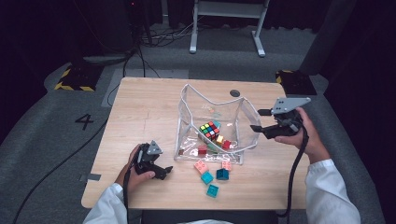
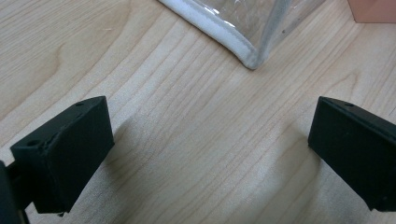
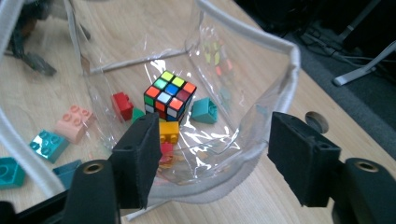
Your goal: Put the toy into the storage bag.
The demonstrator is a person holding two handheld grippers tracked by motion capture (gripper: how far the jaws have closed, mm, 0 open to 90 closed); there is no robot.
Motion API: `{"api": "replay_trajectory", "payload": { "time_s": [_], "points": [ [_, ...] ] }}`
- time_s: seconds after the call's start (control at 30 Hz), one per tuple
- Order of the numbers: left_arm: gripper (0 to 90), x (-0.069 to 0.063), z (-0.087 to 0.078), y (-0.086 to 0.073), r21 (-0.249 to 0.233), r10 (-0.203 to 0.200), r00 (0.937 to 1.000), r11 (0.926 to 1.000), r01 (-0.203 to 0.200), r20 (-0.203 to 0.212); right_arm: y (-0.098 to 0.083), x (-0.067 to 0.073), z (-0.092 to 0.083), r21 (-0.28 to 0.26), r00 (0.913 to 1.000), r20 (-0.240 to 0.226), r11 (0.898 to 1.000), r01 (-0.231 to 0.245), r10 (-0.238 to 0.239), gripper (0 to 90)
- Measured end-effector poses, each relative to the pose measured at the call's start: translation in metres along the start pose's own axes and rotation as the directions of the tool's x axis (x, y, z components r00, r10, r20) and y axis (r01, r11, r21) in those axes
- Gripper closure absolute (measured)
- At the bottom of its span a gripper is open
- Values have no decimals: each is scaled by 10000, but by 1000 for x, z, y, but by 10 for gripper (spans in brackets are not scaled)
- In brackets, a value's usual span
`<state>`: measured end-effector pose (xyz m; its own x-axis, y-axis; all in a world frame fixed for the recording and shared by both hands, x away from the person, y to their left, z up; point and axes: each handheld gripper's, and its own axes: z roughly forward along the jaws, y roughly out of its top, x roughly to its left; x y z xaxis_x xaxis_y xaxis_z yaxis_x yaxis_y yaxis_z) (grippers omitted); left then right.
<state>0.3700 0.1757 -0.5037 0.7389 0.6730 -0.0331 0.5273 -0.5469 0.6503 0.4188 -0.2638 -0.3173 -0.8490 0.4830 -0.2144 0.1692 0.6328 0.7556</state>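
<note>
My left gripper rests released on the near left of the table. Loose bricks lie just right of it, near the clear bag holding the puzzle cube. My right gripper gapes, empty, at the bag's right rim.

Pink brick cropped at frame corner (left gripper view), red brick behind jaw

Glossy clear plastic bag with white cloth trim; matt pale wood table.
</note>
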Motion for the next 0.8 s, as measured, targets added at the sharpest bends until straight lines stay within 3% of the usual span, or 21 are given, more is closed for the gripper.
{"api": "replay_trajectory", "payload": {
  "time_s": [0.2, 0.43, 0.6, 0.8],
  "points": [
    [1, 0, 0, 0, -1, 0, 10000, 10000, 0, 0, -10, 1, -22, -623, 9987, 334, 9974, -375, 396, 322],
    [1, 0, 0, 0, -1, -2, 10000, 10000, 2, 0, -30, 1, -35, -794, 9946, 541, 9933, -843, 887, 314],
    [1, 0, 0, 0, -2, 1, 10000, 10000, -1, 0, -48, 4, -38, -658, 9925, 694, 9932, -962, 1007, 309],
    [1, 0, 0, 0, 1, -7, 10000, 10000, 7, -5, -71, 16, -30, -467, 9938, 369, 9936, -1028, 1045, 311]
  ]
}}
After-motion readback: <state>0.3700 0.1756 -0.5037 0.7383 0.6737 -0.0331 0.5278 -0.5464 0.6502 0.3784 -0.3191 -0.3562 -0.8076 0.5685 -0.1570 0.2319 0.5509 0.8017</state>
